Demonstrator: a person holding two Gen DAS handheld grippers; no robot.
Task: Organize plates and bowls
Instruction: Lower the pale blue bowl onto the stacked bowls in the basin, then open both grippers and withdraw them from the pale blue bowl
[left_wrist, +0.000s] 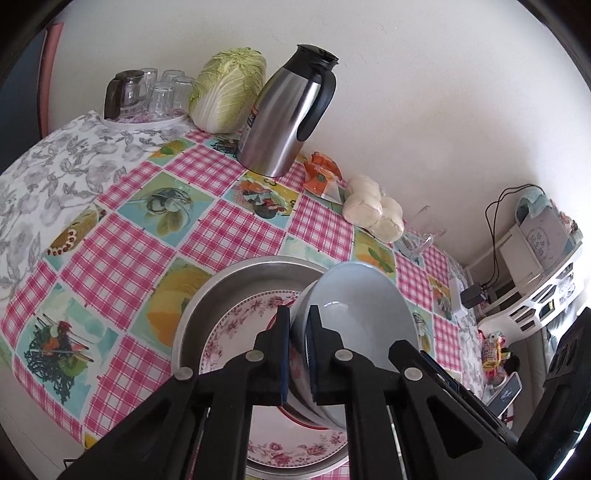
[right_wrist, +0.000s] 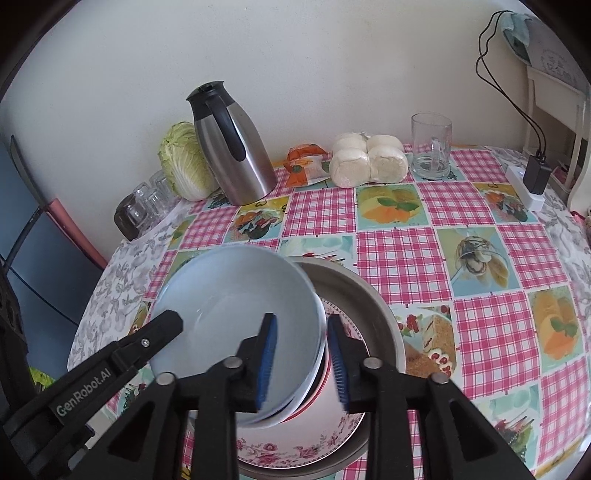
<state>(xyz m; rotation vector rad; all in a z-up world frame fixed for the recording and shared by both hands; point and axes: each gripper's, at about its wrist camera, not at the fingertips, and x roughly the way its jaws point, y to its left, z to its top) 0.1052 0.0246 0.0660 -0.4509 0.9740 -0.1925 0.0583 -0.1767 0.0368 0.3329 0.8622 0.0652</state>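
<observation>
Left wrist view looks down on a pale blue bowl (left_wrist: 365, 321) tipped on its side, with at least one more bowl nested under it showing a red rim. The left tool (left_wrist: 298, 350) is clamped on the near rim of this stack, one pad inside and one outside. The bowls sit over a flowered plate (left_wrist: 236, 325), which lies in a shallow metal pan (left_wrist: 207, 295) on the table (left_wrist: 122, 236) with its pink check cloth.

From the right wrist view, the right tool (right_wrist: 302, 363) straddles the opposite rim of the same bowl (right_wrist: 236, 314); its blue pads stand apart, with a gap showing on the outer side, so it is not pressing.

Along the back wall stand a steel jug (left_wrist: 288, 110), a cabbage (left_wrist: 229, 92), an orange packet (left_wrist: 321, 173) and a bag of white buns (left_wrist: 373, 210). A tray of upturned glasses (left_wrist: 162, 92) sits in the far corner, and a glass mug (right_wrist: 431, 146) stands beside the buns. A white power strip (right_wrist: 524, 186) with a black plug lies near the table's right edge.
</observation>
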